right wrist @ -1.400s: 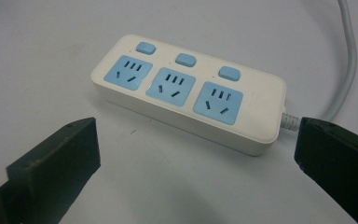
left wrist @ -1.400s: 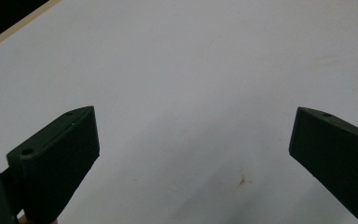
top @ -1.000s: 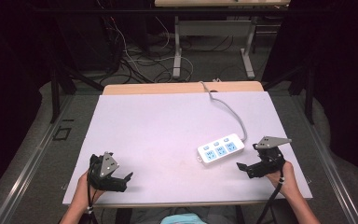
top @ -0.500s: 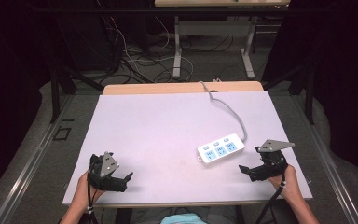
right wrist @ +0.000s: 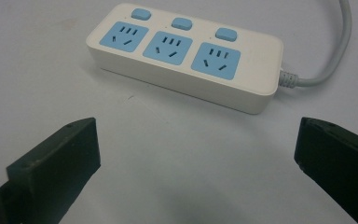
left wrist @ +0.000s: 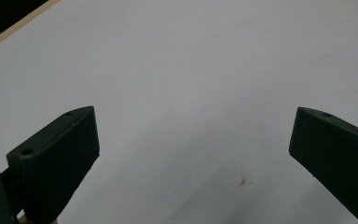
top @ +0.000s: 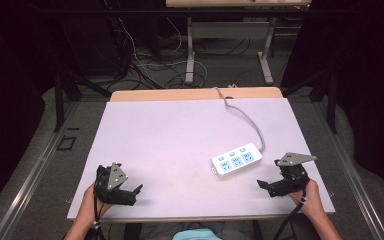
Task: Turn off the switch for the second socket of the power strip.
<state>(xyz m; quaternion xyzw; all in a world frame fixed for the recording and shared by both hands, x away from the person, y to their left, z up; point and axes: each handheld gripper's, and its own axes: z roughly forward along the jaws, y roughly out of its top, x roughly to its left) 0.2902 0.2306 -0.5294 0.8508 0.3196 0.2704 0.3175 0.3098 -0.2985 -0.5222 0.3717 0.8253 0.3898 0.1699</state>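
Nearby, power strip (right wrist: 185,53), grey cable (right wrist: 328,56).

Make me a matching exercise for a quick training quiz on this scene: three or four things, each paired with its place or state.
Things:
1. power strip
2. left gripper
3. right gripper
4. grey cable

Places or states:
A. runs off the table's far edge
B. open, at the near left corner
C. lies flat, sockets up
D. open, facing the strip

Pairs: 1-C, 2-B, 3-D, 4-A
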